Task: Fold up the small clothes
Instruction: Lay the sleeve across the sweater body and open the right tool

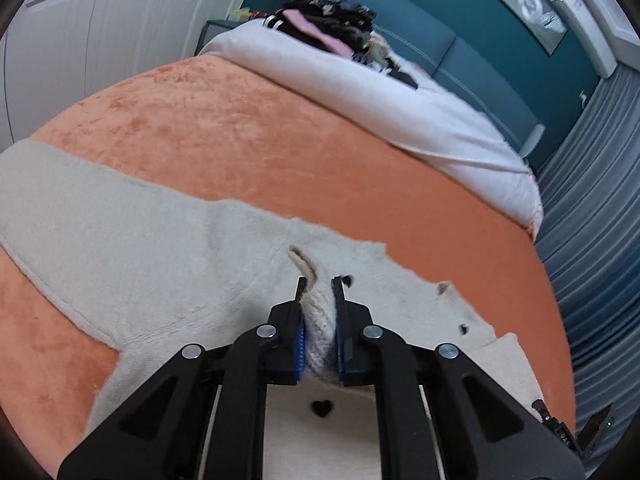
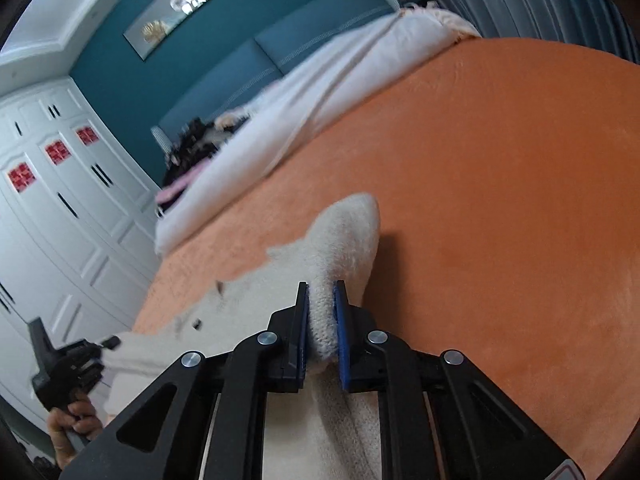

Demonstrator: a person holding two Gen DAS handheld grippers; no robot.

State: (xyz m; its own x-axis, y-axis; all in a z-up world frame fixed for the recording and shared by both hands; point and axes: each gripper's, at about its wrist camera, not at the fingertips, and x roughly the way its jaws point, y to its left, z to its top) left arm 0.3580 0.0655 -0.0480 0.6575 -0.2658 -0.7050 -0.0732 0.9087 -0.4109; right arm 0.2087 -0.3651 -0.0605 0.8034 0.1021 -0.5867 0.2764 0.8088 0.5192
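Note:
A small cream fleece garment (image 1: 152, 240) with small black heart marks lies spread on the orange bed cover (image 1: 224, 132). My left gripper (image 1: 320, 280) is shut on a bunched ribbed edge of the garment. My right gripper (image 2: 321, 285) is shut on another ribbed edge of the same garment (image 2: 344, 232), which humps up ahead of the fingers over the orange cover (image 2: 500, 200). The left gripper (image 2: 64, 364), held in a hand, shows at the lower left of the right wrist view.
A white duvet (image 1: 400, 100) is folded back toward the blue headboard (image 1: 460, 56). A pile of dark and pink clothes (image 1: 328, 24) sits at the bed's head. White wardrobe doors (image 2: 60, 200) stand on one side, grey curtains (image 1: 592, 200) on the other.

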